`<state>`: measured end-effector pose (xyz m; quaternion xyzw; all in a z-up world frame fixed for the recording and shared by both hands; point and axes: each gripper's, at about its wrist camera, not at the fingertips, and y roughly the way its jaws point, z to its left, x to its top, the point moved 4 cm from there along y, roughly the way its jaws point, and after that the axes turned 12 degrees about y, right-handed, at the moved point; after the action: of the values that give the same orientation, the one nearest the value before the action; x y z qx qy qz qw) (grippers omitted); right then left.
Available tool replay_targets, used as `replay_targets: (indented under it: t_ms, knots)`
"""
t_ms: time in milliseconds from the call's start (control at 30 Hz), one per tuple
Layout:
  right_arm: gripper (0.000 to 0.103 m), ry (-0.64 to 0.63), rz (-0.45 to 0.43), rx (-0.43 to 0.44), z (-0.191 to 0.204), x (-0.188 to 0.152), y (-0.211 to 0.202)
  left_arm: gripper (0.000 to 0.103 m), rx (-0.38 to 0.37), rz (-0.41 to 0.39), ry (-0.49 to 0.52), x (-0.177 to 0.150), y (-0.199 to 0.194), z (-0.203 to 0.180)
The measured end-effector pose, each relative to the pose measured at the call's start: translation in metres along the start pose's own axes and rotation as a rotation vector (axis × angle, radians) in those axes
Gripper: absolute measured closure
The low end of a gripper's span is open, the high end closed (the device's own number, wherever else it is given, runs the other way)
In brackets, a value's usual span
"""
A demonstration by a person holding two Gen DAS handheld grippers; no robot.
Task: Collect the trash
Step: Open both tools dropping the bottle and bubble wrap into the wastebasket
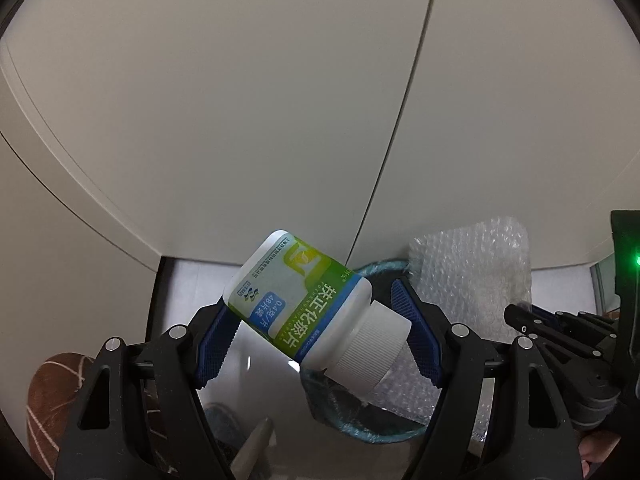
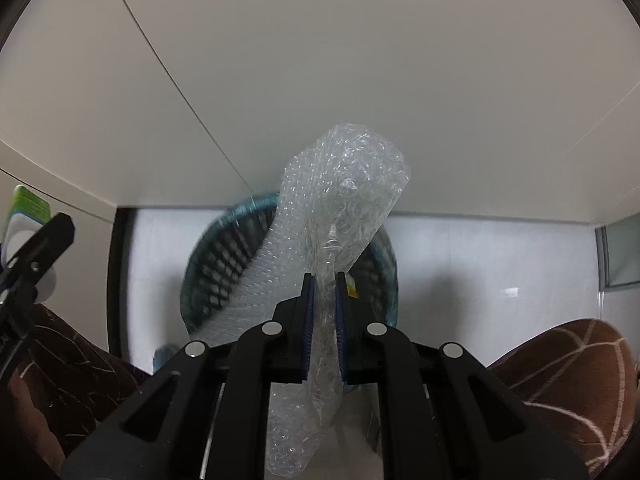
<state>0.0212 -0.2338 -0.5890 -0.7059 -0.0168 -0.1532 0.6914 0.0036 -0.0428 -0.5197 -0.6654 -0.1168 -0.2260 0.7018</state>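
My left gripper point(image 1: 316, 320) is shut on a white pill bottle point(image 1: 308, 304) with a green and blue label and a ribbed white cap, held tilted above a teal mesh wastebasket point(image 1: 360, 420). My right gripper point(image 2: 323, 280) is shut on a sheet of clear bubble wrap point(image 2: 340, 208) that stands up from its pads over the same basket point(image 2: 224, 264). The bubble wrap point(image 1: 472, 280) and the right gripper point(image 1: 560, 328) also show at the right of the left wrist view. The bottle point(image 2: 24, 216) and the left gripper show at the left edge of the right wrist view.
White cabinet doors point(image 1: 280, 100) fill the background above a light grey floor point(image 2: 480, 264). Brown patterned cushions point(image 2: 572, 384) lie low at both sides. A dark vertical frame point(image 2: 120, 280) stands left of the basket.
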Motion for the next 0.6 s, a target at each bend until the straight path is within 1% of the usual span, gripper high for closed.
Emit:
replay_targets:
  t_ms: [133,233,267,300,367,400,433,500,533,600]
  knots:
    - [0.094,-0.037,0.051,-0.024,0.005,-0.008,0.017,0.03,-0.007,0.015,-0.018,0.003,0.009,0.004]
    - [0.093,-0.064,0.099,-0.02,0.009,-0.014,0.032,0.03,-0.013,0.022,-0.014,0.002,0.01,0.003]
    - [0.092,-0.071,0.11,-0.018,0.011,-0.015,0.035,0.03,-0.014,0.021,-0.011,0.002,0.008,0.003]
    - [0.088,-0.075,0.114,-0.021,0.009,-0.015,0.032,0.03,-0.013,0.02,-0.006,0.002,0.008,0.003]
    - [0.087,-0.082,0.11,-0.025,0.01,-0.018,0.03,0.03,-0.014,0.021,-0.006,0.002,0.006,0.004]
    - [0.081,-0.084,0.099,-0.024,0.01,-0.017,0.028,0.03,-0.014,0.022,-0.008,0.002,0.006,0.005]
    - [0.078,-0.086,0.09,-0.024,0.01,-0.017,0.026,0.03,-0.014,0.025,-0.011,0.002,0.008,0.006]
    - [0.066,-0.092,0.072,-0.04,0.01,-0.018,0.021,0.03,-0.017,0.029,-0.016,0.002,0.009,0.007]
    - [0.064,-0.094,0.067,-0.044,0.01,-0.017,0.02,0.03,-0.016,0.029,-0.014,0.003,0.007,0.008]
    - [0.053,-0.093,0.051,-0.049,0.01,-0.016,0.016,0.03,-0.013,0.031,-0.006,0.003,0.01,0.007]
